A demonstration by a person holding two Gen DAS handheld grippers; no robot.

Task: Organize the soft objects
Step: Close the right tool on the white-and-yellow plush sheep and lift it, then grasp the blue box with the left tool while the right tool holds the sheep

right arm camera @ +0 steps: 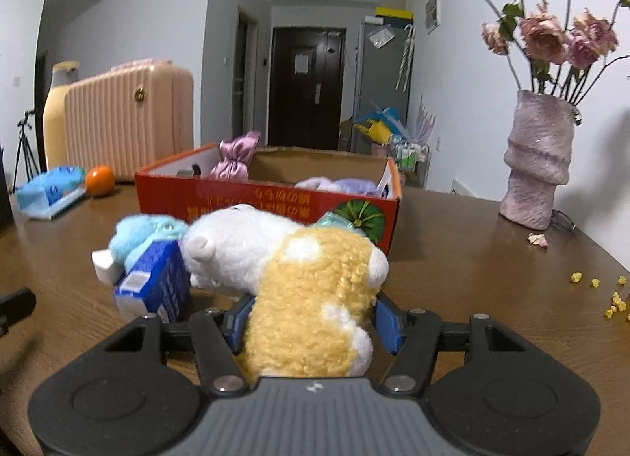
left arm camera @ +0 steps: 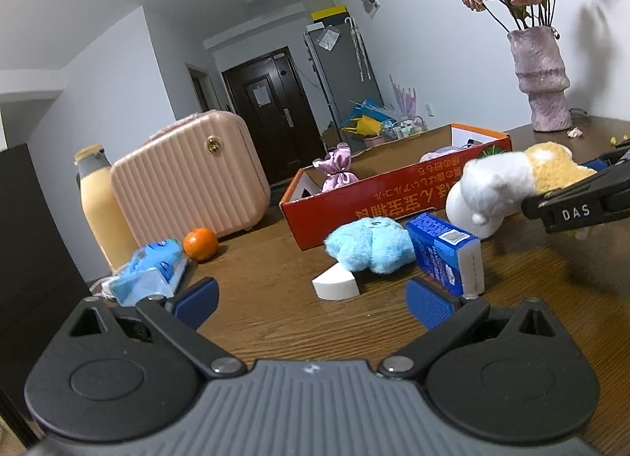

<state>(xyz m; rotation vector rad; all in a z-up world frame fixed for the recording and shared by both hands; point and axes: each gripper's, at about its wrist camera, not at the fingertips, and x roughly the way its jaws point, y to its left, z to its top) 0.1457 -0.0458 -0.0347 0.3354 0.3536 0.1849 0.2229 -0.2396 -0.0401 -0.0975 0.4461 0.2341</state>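
My right gripper (right arm camera: 311, 322) is shut on a white and yellow plush toy (right arm camera: 299, 279), held just above the table in front of the red cardboard box (right arm camera: 275, 204). The toy (left arm camera: 508, 184) and the right gripper also show at the right of the left wrist view. My left gripper (left arm camera: 311, 298) is open and empty, low over the table. A light blue plush (left arm camera: 368, 245) lies ahead of it, next to a white foam wedge (left arm camera: 336, 285). A pink satin pouch (right arm camera: 232, 163) and a lilac soft thing (right arm camera: 342, 185) lie in the box.
A blue and white carton (left arm camera: 447, 257) stands by the blue plush. A pink case (left arm camera: 189, 176), a juice bottle (left arm camera: 102, 212), an orange (left arm camera: 200, 244) and a tissue pack (left arm camera: 147, 273) are at the left. A pink vase with flowers (right arm camera: 539, 161) stands right; yellow crumbs (right arm camera: 614, 298) lie nearby.
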